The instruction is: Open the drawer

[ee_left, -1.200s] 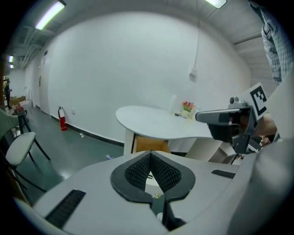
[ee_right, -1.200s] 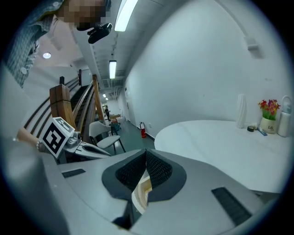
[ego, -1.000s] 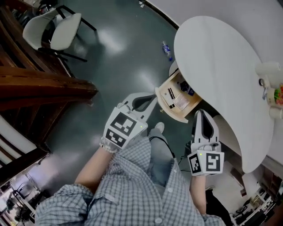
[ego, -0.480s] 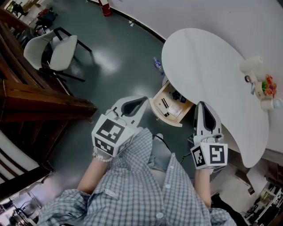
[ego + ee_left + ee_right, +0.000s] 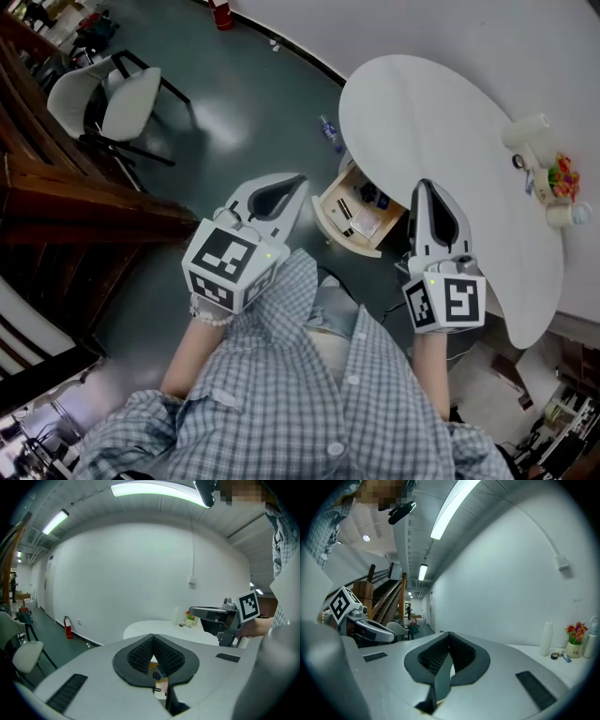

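Observation:
A light wooden drawer (image 5: 337, 228) stands pulled out from under the white round table (image 5: 422, 112), with papers and small dark items inside. Both grippers are held up in the air above the floor, apart from the drawer. In the head view my left gripper (image 5: 296, 180) is just left of the drawer, jaws together and empty. My right gripper (image 5: 424, 186) hovers over the table's near edge, to the right of the drawer, also closed with nothing in it. In the left gripper view, a bit of the drawer (image 5: 157, 672) shows through the slit below the left gripper (image 5: 153, 637).
A white vase (image 5: 525, 134), a small pot of flowers (image 5: 561, 175) and a cup (image 5: 562, 216) sit at the table's right side. A bottle (image 5: 328, 131) lies on the floor. A white chair (image 5: 117, 94) and dark wooden stairs (image 5: 75, 206) stand to the left.
Both grippers have risen away from the drawer and now sit higher in the head view. The drawer stays pulled out and both jaws stay closed.

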A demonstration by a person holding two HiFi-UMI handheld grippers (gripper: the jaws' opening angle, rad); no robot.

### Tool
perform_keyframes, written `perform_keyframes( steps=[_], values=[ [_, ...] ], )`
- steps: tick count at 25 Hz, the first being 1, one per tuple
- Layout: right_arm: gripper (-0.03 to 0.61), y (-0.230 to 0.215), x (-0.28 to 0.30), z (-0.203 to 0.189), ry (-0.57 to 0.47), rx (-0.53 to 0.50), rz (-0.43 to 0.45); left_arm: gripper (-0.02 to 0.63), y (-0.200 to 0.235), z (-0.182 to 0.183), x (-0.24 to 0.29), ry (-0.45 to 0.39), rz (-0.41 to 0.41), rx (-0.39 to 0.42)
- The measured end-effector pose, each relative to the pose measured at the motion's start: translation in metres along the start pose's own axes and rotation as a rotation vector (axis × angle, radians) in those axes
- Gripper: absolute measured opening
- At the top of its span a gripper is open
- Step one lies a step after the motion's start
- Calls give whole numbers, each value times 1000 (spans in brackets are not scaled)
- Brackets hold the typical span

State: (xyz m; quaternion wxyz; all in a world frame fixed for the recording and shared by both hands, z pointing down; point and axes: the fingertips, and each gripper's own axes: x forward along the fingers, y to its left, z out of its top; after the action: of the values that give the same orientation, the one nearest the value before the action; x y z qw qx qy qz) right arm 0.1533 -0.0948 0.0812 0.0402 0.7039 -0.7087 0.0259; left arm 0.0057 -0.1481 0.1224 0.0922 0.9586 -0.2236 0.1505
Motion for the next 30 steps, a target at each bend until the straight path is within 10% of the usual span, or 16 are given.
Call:
perform_keyframes(
  steps=[30],
  values=[
    [8, -1, -1, -4, 19, -1, 11, 6, 0, -2, 4, 2, 3, -26]
  ],
)
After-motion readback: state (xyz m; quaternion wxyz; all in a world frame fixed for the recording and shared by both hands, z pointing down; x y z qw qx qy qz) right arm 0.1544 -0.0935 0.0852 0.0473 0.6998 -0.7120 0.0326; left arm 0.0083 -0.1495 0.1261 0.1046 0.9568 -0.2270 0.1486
